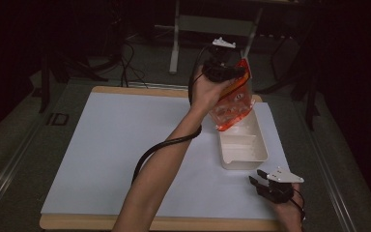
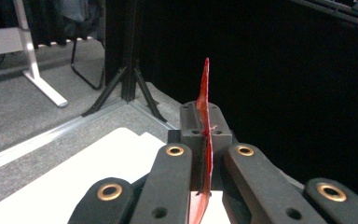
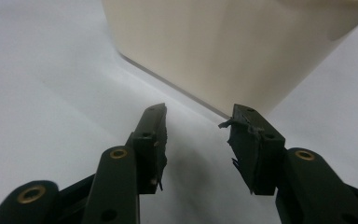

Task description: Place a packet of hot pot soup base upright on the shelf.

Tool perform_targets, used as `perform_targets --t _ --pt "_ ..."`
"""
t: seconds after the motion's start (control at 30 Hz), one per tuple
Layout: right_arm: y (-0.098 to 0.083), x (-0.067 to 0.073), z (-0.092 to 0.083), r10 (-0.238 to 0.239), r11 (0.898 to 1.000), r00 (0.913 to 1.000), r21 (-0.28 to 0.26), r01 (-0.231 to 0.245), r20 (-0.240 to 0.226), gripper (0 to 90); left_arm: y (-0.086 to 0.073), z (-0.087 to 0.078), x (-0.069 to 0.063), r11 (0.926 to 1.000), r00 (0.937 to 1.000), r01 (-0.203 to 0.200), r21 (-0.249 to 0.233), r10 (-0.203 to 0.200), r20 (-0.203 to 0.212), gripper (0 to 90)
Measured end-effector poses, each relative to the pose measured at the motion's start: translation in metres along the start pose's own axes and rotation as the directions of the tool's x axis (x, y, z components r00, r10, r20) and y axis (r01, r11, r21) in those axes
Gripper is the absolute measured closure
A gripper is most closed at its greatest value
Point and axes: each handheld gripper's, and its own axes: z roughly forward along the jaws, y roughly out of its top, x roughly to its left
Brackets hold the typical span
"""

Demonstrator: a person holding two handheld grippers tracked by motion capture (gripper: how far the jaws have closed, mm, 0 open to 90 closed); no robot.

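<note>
Orange bag [image 1: 233, 101] above white bin [image 1: 244, 145]

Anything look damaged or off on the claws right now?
Yes. In the right gripper view, the black padding on the right claw looks torn and frayed, worst on one fingertip. The left claw grips the orange bag cleanly.

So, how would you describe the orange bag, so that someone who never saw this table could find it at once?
Start from the white sheet covering the table, then go to the cream rectangular tub near its right edge. The orange bag hangs just above the tub's far end, pinched at its top by the left claw. It is the one bright, see-through orange thing among pale and black ones.
</note>
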Motion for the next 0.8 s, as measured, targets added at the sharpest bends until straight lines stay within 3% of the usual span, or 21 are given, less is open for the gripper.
perform_targets --t 0.43,0.67,0.8 --pt "-0.001 0.0 -0.002 0.003 1.0 1.0 -0.001 -0.003 0.002 55.8 0.004 0.007 -0.006 0.9998 0.9999 0.005 -0.021 -0.005 0.014 90.0" --pt "-0.002 0.001 -0.003 0.003 1.0 1.0 -0.004 -0.003 0.006 55.8 -0.008 0.028 -0.012 0.9995 0.9998 -0.017 0.028 0.017 0.003 90.0" --pt "-0.003 0.0 -0.004 0.009 1.0 0.9999 -0.005 -0.009 0.007 55.8 -0.011 0.034 -0.01 0.9994 1.0 0.001 0.035 -0.002 0.007 90.0"
